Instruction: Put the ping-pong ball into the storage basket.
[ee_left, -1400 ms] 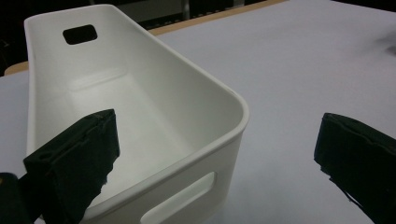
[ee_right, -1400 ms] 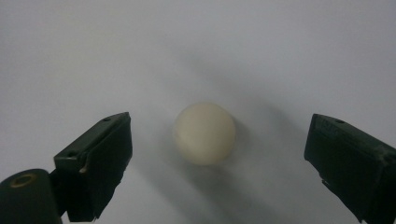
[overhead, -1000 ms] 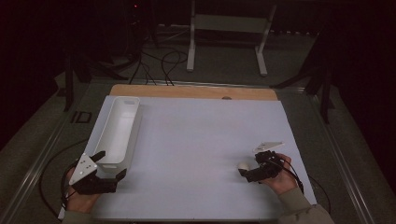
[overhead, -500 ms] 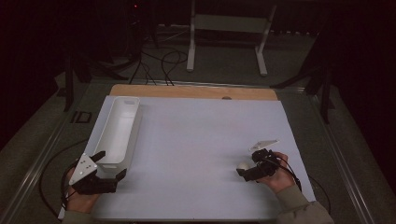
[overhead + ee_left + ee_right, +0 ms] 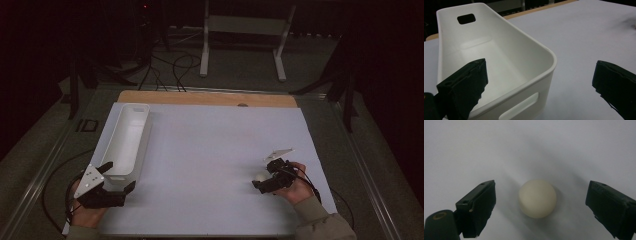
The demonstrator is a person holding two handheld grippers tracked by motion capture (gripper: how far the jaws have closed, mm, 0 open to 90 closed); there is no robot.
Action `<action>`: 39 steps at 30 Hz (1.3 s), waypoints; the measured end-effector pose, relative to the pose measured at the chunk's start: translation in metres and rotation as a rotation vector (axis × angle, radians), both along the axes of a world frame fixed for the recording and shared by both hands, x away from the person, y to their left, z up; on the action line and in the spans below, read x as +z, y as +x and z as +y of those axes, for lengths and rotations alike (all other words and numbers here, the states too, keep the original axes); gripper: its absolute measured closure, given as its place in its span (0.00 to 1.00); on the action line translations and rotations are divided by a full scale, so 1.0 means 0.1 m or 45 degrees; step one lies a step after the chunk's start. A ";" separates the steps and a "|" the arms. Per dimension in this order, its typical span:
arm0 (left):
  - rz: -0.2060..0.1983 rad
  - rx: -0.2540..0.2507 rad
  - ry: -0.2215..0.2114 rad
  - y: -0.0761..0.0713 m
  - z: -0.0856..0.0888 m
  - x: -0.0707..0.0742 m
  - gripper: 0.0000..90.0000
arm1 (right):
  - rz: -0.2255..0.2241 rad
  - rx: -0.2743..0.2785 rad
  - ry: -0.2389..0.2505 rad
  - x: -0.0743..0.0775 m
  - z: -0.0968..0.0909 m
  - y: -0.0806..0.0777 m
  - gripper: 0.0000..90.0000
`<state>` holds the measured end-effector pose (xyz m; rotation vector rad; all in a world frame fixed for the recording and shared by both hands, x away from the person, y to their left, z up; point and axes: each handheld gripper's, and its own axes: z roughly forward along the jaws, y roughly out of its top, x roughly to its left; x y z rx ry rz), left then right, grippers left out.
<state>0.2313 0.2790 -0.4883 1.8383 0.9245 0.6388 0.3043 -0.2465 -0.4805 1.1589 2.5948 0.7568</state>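
With my right gripper [image 5: 540, 207] spread wide around the small cream round ball [image 5: 537, 198] on the white surface [image 5: 210, 150], I'd close evenly; my left gripper [image 5: 539, 85] gapes over the white plastic bin's [image 5: 499, 62] near end.

There are no words, numbers, labels or signs to read on anything here.
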 end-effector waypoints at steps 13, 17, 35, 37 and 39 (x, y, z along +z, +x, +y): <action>-0.001 -0.001 0.000 0.00 0.00 0.00 0.01 | 0.028 0.016 -0.054 -0.07 0.04 0.02 0.18; -0.001 -0.001 0.000 0.00 0.00 0.00 0.01 | 0.029 0.002 -0.063 -0.07 0.05 0.03 0.21; -0.003 -0.001 0.000 0.00 0.00 0.00 0.01 | 0.060 0.036 -0.130 -0.11 0.08 0.03 0.56; -0.003 -0.001 0.000 0.00 0.00 0.00 0.01 | 0.054 0.035 -0.128 -0.11 0.08 0.03 0.56; -0.004 -0.001 0.000 0.00 0.00 0.00 0.01 | 0.050 0.034 -0.127 -0.10 0.07 0.03 0.56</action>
